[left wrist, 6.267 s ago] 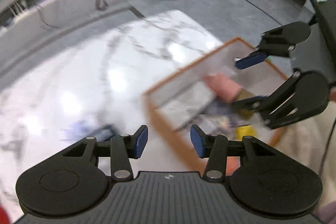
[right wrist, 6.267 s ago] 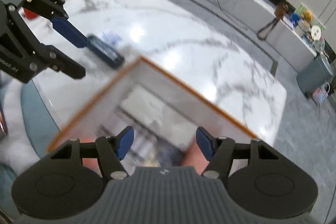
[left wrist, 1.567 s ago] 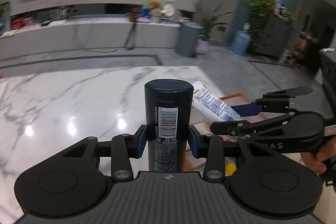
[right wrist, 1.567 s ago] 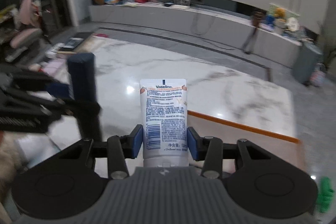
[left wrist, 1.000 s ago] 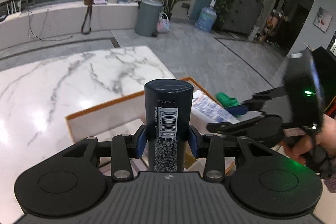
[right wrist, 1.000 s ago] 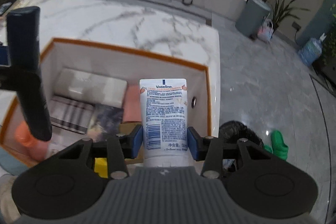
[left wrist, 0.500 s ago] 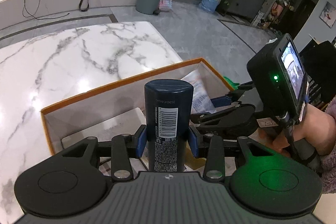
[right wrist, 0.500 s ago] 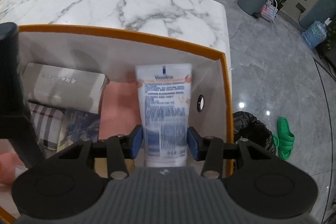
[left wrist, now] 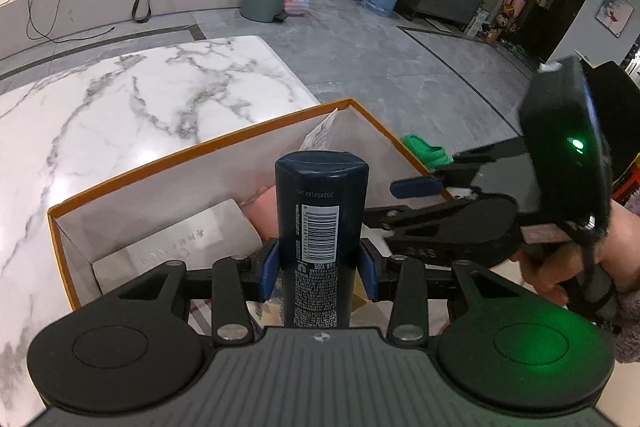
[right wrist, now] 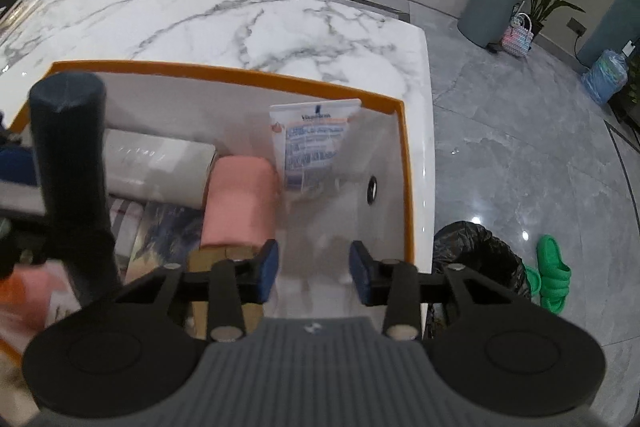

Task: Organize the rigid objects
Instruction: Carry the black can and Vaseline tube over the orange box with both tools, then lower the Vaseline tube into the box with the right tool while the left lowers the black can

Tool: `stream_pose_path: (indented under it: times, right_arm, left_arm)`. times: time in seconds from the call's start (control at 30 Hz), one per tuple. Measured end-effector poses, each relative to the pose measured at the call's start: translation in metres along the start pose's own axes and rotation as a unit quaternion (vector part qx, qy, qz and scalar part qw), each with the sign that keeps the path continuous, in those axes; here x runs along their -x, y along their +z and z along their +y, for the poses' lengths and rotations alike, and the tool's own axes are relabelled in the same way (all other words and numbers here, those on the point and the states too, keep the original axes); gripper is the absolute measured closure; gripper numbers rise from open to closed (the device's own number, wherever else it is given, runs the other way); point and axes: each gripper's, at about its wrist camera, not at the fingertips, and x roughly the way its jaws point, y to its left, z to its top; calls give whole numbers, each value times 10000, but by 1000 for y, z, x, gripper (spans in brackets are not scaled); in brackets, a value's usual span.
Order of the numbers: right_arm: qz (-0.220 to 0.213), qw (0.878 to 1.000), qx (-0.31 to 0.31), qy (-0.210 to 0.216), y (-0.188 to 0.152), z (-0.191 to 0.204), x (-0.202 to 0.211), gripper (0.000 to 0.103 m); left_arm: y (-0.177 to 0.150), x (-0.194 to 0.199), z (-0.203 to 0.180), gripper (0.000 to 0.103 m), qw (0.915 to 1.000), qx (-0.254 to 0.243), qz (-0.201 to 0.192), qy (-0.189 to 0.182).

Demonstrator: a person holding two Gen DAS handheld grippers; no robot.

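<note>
My left gripper is shut on a dark blue spray can and holds it upright over the orange-rimmed white box. The can also shows at the left of the right wrist view. My right gripper is open and empty above the box's right end. The white Vaseline tube leans against the box's far wall; its tip shows in the left wrist view. The right gripper also shows in the left wrist view.
The box holds a white carton, a pink roll, a striped item and a dark booklet. It stands at the right end of a marble table. A black bin bag and green slippers lie on the floor.
My right gripper has opened and let go of the Vaseline tube, which now rests in the box. Both grippers have moved further over the box.
</note>
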Motion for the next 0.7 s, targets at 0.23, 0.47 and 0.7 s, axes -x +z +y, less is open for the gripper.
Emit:
stream_pose_path:
  times: [0.23, 0.47, 0.7]
  right_arm:
    - [-446, 9983, -379, -79, -29, -10, 32, 72]
    - [-993, 9925, -638, -316, -47, -28, 62, 72]
    - [-957, 9922, -617, -503, -43, -51, 55, 68]
  left_arm:
    - [2, 1, -14, 56, 9998, 116, 13, -164]
    - [15, -26, -37, 57, 9979, 407, 113, -489]
    - [34, -75, -35, 57, 9916, 1044, 349, -682]
